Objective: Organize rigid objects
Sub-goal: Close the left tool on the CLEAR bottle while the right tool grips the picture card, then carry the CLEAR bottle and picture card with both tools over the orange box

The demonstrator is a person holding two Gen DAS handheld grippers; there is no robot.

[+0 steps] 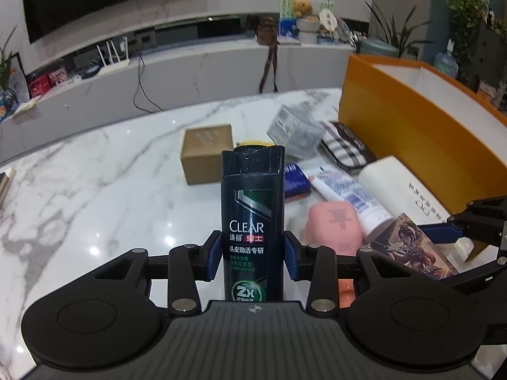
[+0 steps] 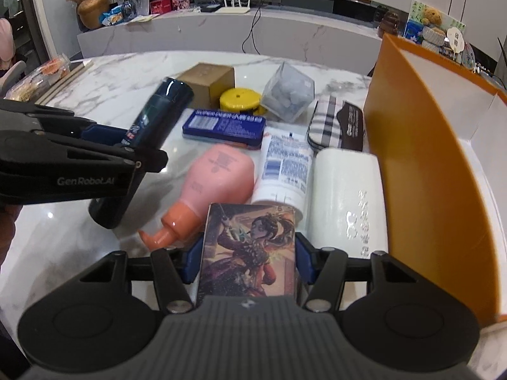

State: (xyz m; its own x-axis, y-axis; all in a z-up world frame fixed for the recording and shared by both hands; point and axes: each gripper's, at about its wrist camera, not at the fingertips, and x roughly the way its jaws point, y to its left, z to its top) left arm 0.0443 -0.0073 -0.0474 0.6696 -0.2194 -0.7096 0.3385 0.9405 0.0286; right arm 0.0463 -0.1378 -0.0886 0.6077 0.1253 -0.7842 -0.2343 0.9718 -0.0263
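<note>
L gripper (image 1: pixel 252 255) pinches dark-blue plastic shampoo bottle (image 1: pixel 252 209), R gripper (image 2: pixel 247 261) clamps illustrated card box (image 2: pixel 248 253) — keep both level, lift clear before swinging into orange cardboard box (image 2: pixel 421 145).

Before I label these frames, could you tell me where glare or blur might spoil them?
Left wrist: ceiling lights glare on the table; clear box smeared, bottle sharp. Right wrist: bottle and pink dispenser motion-blurred, card box crisp. Both bend straight edges.
</note>
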